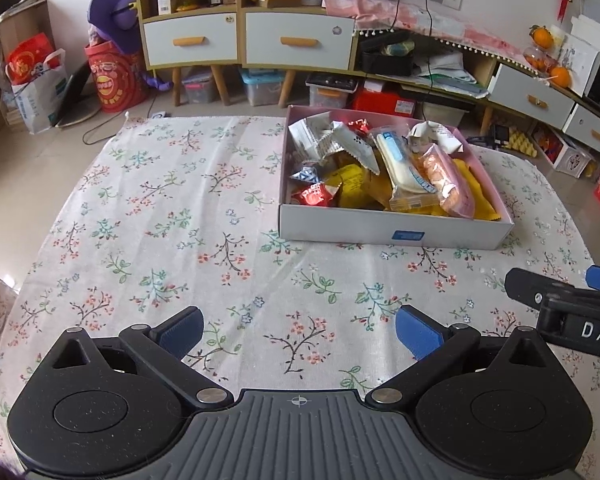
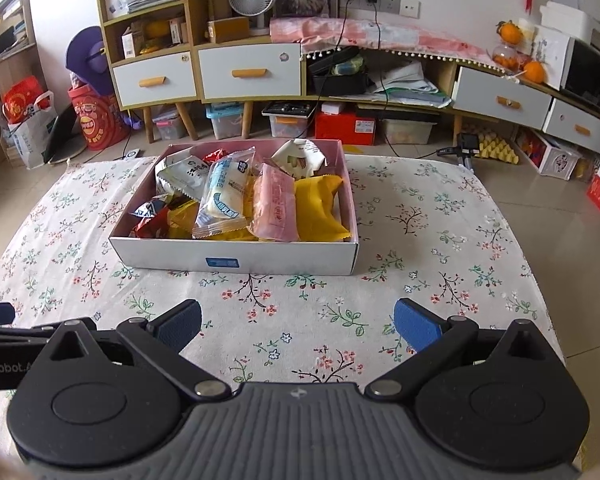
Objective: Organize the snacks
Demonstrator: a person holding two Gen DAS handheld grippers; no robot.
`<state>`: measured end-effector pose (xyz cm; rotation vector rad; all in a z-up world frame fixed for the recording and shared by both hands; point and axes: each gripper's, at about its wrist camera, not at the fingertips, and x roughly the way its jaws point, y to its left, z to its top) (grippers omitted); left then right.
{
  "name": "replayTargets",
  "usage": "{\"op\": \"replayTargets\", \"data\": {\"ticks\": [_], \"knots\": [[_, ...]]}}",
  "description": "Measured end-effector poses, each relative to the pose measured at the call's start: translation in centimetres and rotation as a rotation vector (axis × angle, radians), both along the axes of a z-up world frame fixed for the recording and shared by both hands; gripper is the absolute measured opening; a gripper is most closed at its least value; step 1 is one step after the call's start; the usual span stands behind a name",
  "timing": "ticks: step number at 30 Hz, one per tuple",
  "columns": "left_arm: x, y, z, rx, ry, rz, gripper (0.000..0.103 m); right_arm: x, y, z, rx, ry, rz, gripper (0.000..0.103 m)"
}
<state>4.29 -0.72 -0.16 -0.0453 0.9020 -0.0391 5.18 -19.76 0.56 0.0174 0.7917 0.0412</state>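
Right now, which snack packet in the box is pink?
The long translucent pink packet, lying between the white-and-blue packet and the yellow packet.

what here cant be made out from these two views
- Snacks low in the box: both views, buried under the pink packet and yellow packet.
- Blue label text: too small and blurred.
- Right gripper in the left wrist view: cut off by the frame edge.
- Left gripper: holder out of view.

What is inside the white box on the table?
The box holds piled snack packets: a pink one, a white-blue one, yellow ones and red ones. Whatever lies beneath the pile is covered.
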Motion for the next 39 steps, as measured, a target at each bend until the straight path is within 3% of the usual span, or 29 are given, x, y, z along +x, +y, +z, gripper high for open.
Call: {"op": "replayTargets", "data": {"ticks": [39], "knots": [[-0.3, -1.3, 0.2, 0.011, -0.002, -0.023, 0.103, 0.1, -1.0, 0.3, 0.026, -0.009, -0.028, 0.103]]}}
